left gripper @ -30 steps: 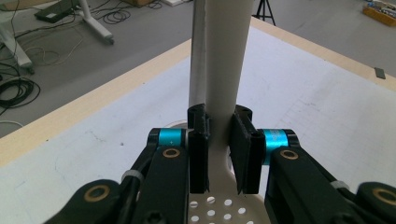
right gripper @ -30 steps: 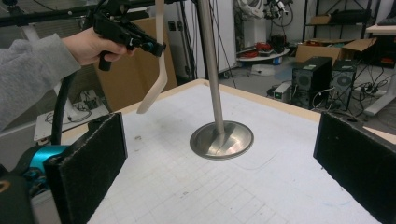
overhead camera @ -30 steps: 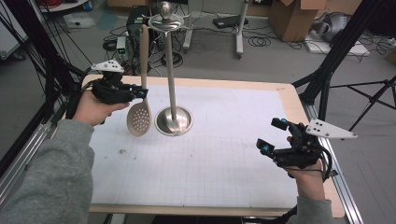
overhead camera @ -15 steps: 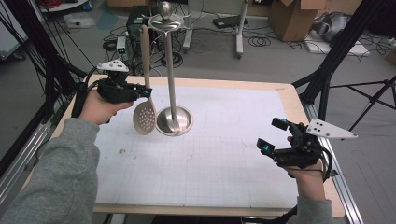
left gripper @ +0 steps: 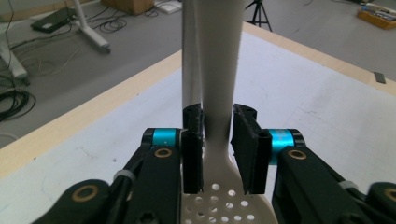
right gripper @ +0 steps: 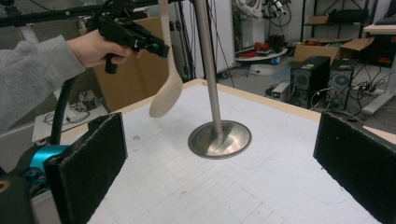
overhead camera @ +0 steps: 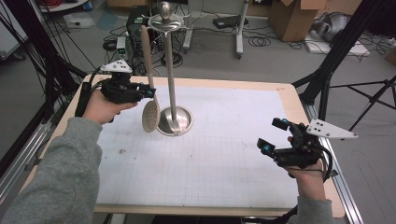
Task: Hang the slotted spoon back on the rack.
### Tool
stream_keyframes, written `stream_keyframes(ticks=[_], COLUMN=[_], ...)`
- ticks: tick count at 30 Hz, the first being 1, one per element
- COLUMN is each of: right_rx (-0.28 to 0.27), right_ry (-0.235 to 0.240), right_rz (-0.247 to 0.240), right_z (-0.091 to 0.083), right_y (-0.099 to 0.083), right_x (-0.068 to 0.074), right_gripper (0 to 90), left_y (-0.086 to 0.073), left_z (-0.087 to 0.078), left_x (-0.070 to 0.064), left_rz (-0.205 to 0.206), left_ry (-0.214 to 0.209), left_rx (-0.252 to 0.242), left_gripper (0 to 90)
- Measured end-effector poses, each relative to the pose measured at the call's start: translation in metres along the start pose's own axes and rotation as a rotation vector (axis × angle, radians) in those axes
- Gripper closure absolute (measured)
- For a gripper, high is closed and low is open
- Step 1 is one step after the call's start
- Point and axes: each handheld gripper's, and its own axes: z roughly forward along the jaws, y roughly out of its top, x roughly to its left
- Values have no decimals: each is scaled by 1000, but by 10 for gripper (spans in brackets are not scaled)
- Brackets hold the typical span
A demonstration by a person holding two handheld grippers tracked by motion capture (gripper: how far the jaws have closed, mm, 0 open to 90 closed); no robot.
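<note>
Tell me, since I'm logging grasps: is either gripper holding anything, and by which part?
The left gripper clamps the cream perforated plastic spoon by the lower end of its handle, just above the bowl. The right gripper is open, holding nothing.

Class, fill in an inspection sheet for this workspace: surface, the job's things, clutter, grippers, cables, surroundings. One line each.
Surface: table covered by a white gridded mat, a few small marks on it.
Job's things: metal stand upright on the mat; pale slotted spoon held beside its pole, bowl down, off the mat.
Clutter: nothing seen on the mat.
Grippers: left hand-held gripper shut on the spoon's handle; right hand-held gripper open, holding nothing, near the right edge.
Cables: one trails from the left gripper; many lie on the floor beyond the table.
Surroundings: cardboard boxes, computer towers, black tripod legs.
</note>
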Motion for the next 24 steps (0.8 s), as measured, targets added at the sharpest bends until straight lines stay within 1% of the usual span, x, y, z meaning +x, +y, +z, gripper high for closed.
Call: stream_keyframes(ticks=[3, 4, 5, 10, 11, 12, 13, 15, 17, 19, 23, 24], right_rx=[0, 3, 4, 9, 13, 11, 13, 12, 13, 13, 16, 19], right_ry=[-2, -6, -6, -4, -6, -2, -4, -3, -1, -2, 1, 1], right_rz=[1, 9, 7, 3, 5, 2, 0, -2, -1, -4, -3, -4], right_z=[0, 0, 0, 2, 2, 3, 3, 3, 4, 4, 6, 6], right_y=[-1, -1, -1, -2, -2, -2, -2, -2, -2, -2, -2, -2], right_x=[-2, -2, -2, -3, -2, -2, -2, -2, -2, -2, -1, -1], right_gripper=[15, 15, 15, 15, 15, 15, 15, 15, 15, 14, 15, 15], left_y=[-1, -1, -1, -5, -7, -8, -10, -15, -20, -25, -34, -37], left_z=[-3, -5, -7, -20, -24, -26, -29, -36, -43, -49, -60, -63], left_x=[1, 1, 0, 0, 0, 1, 1, 1, 1, 2, 1, 0], left_rz=[-1, 0, 0, 14, 15, 9, 3, -1, -8, -6, -4, -5], left_ry=[-17, -20, -34, -77, -74, -72, -71, -55, -43, -52, -49, -50], left_rx=[-19, -28, -37, -95, -107, -114, -118, -131, -151, -168, -204, -206], left_gripper=[650, 622, 601, 427, 401, 341, 302, 251, 174, 166, 143, 143])
